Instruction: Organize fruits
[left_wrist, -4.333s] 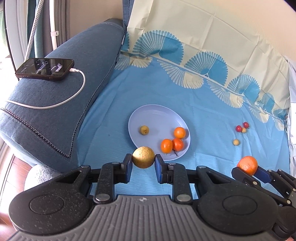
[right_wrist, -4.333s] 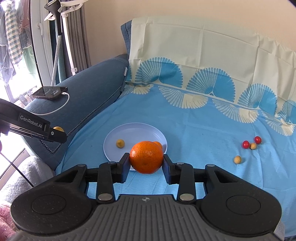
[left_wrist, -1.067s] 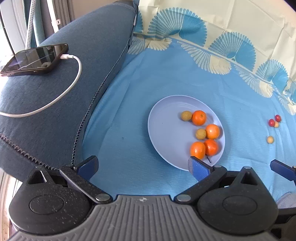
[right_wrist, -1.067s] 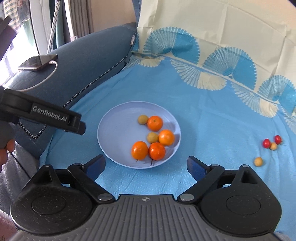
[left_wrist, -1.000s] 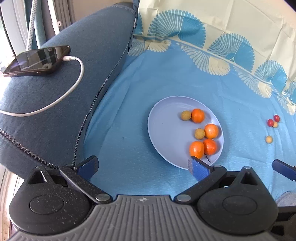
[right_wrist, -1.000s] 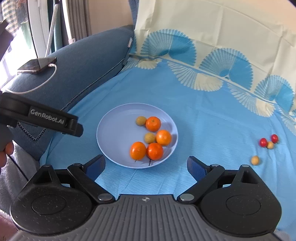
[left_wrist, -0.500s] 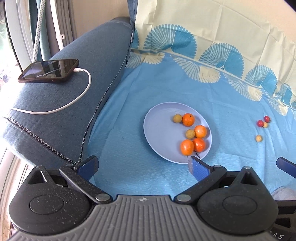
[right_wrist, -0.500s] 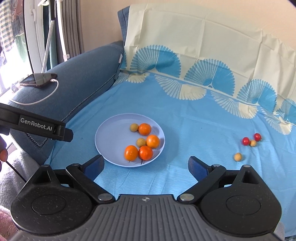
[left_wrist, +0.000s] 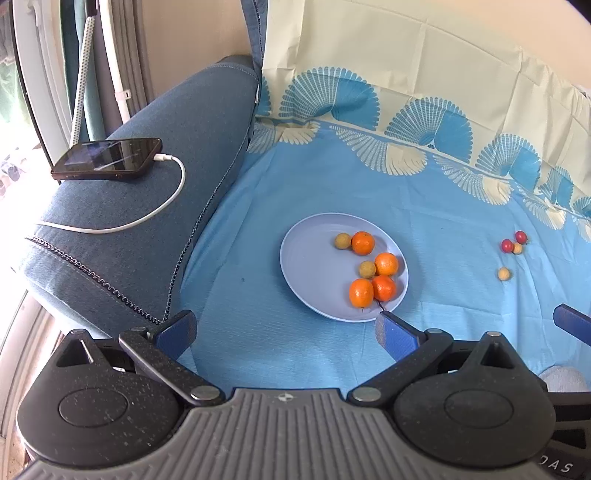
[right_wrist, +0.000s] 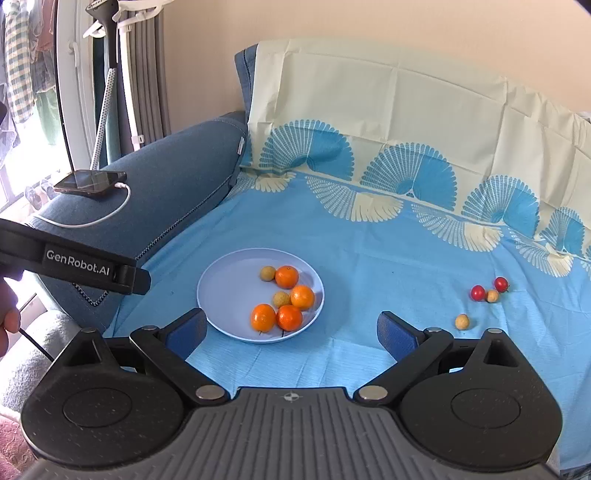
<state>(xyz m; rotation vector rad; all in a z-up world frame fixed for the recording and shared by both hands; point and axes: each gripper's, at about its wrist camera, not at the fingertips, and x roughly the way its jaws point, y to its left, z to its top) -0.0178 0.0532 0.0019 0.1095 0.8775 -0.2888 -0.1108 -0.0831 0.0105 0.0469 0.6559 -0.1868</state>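
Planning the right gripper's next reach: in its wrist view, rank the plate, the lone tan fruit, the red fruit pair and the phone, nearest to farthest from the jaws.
1. plate, just ahead, slightly left of the right gripper.
2. lone tan fruit, ahead to the right.
3. red fruit pair, farther right, behind the tan one.
4. phone, far left on the sofa arm.

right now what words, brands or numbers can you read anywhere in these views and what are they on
"GenRobot.AI": white letters on the side of the black left gripper, seen from the right wrist view.
"OAS": partial grey letters at the bottom right corner of the left wrist view, on a black housing; cut off, so the whole word cannot be told.
The phone screen shows no readable text.
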